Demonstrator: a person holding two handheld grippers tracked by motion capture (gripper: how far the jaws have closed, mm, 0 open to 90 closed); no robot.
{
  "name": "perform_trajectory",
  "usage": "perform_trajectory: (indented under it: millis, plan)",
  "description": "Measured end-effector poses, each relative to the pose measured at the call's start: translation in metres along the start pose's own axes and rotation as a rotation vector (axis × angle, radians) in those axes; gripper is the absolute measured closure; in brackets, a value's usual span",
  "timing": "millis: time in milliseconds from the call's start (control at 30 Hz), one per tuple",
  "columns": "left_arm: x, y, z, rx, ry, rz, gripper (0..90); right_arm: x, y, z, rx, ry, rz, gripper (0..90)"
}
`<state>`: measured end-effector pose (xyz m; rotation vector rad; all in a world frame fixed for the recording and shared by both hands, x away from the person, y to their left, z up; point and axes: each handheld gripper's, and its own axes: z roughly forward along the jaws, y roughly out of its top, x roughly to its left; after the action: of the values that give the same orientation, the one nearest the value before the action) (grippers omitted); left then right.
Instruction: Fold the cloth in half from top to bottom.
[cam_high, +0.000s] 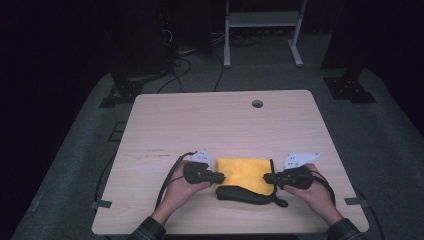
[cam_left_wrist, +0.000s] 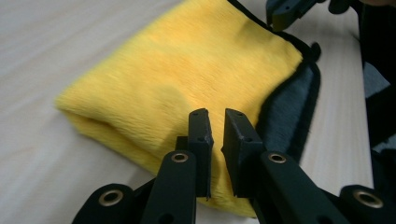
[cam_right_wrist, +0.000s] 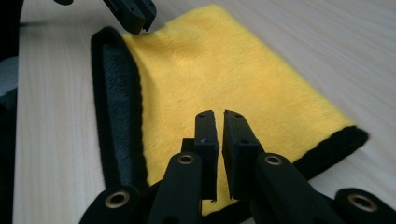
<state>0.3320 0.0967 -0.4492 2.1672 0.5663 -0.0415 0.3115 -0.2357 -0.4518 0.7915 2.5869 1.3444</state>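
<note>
A folded yellow cloth (cam_high: 245, 171) with a dark grey underside and black trim (cam_high: 246, 194) lies near the table's front edge. My left gripper (cam_high: 220, 176) sits at the cloth's left edge, and my right gripper (cam_high: 267, 177) at its right edge. In the left gripper view the jaws (cam_left_wrist: 215, 114) stand almost together over the yellow pile (cam_left_wrist: 187, 70), with nothing visible between them. The right gripper view has its jaws (cam_right_wrist: 215, 114) just as close above the cloth (cam_right_wrist: 224, 70), also with nothing between. Each view catches the other gripper's tip across the cloth: the right one (cam_left_wrist: 285, 14) and the left one (cam_right_wrist: 133, 14).
The light wooden table (cam_high: 210, 120) has a round cable hole (cam_high: 257, 104) near its far edge. A white frame (cam_high: 262, 20) and black cables (cam_high: 180, 65) stand on the grey floor beyond it. Black cables trail from both grippers.
</note>
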Motion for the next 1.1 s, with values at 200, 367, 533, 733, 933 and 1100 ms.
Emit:
perform_trajectory:
  millis: [200,367,533,733,933,1100]
  plan:
    - [-0.015,-0.013,-0.001,0.049,-0.01,0.021,78.5,0.016,-0.011,-0.001,0.043,0.041,-0.026,84.4]
    - [-0.018,-0.023,0.002,0.078,-0.005,0.02,77.6,0.027,-0.023,0.002,0.105,0.033,-0.073,84.3]
    - [-0.022,-0.025,0.005,0.092,0.019,0.044,77.9,0.032,-0.026,0.003,0.114,0.018,-0.1,84.4]
    - [-0.024,-0.022,-0.002,0.067,0.022,0.051,68.7,0.03,-0.023,0.001,0.083,-0.004,-0.097,68.0]
    - [-0.022,-0.022,-0.016,0.008,0.077,0.04,43.9,0.019,-0.023,-0.008,0.009,-0.085,-0.041,45.4]
    - [-0.015,-0.029,-0.035,-0.022,0.179,0.009,31.9,0.007,-0.027,-0.018,-0.029,-0.187,0.014,34.9]
